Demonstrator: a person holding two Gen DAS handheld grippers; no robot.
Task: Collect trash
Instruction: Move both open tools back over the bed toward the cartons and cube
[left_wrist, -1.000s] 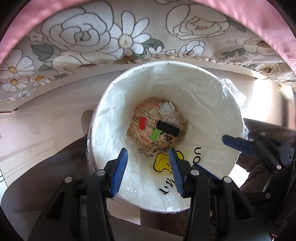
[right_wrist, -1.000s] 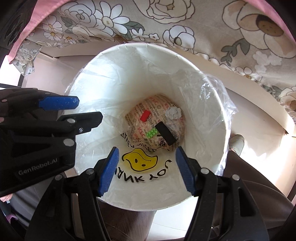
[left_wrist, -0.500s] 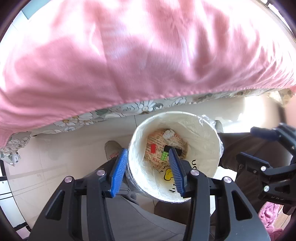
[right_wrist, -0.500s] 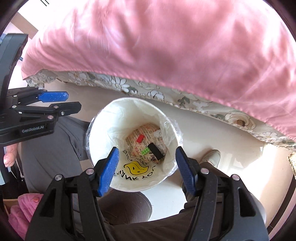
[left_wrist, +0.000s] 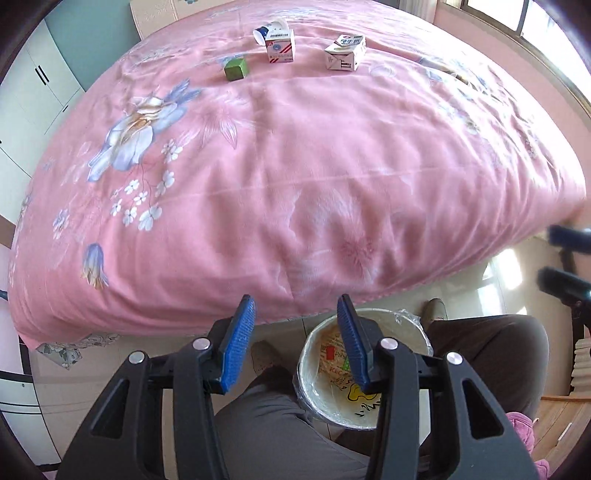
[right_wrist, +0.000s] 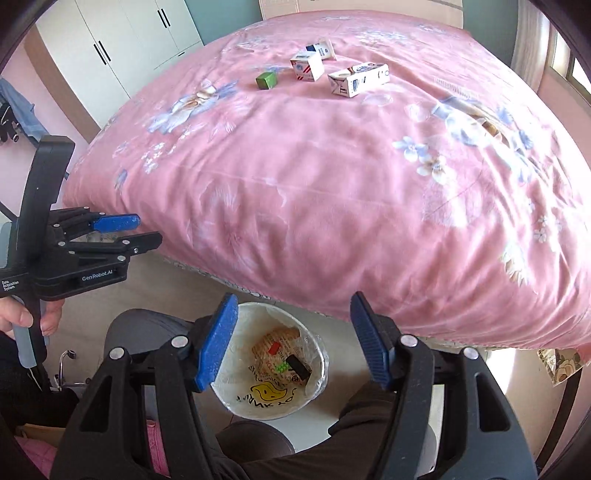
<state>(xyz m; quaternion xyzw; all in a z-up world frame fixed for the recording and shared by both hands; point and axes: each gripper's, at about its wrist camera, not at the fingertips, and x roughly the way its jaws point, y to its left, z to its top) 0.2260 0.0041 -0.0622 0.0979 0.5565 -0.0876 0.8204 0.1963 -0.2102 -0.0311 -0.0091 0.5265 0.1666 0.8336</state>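
Trash lies at the far edge of the pink bed (right_wrist: 332, 177), well apart from both grippers: a green block (right_wrist: 266, 79), a small carton (right_wrist: 307, 66) and a long carton (right_wrist: 360, 80) lying on its side, long axis across the view. Right gripper (right_wrist: 291, 343) and left gripper (left_wrist: 293, 339) hang over the bin (right_wrist: 236, 400) between the person's knees, tilted steeply down, jaws apart and empty. Neither looks clearly nearer; either needs a long forward reach.

**Trash on my bed, bin at my knees**

Far across my pink bedspread (right_wrist: 332, 177) lie a green cube (right_wrist: 266, 79) and three small cartons (right_wrist: 359, 80), near one another. My white lined bin (right_wrist: 236, 384) sits on the floor between my legs, holding wrappers and small blocks.
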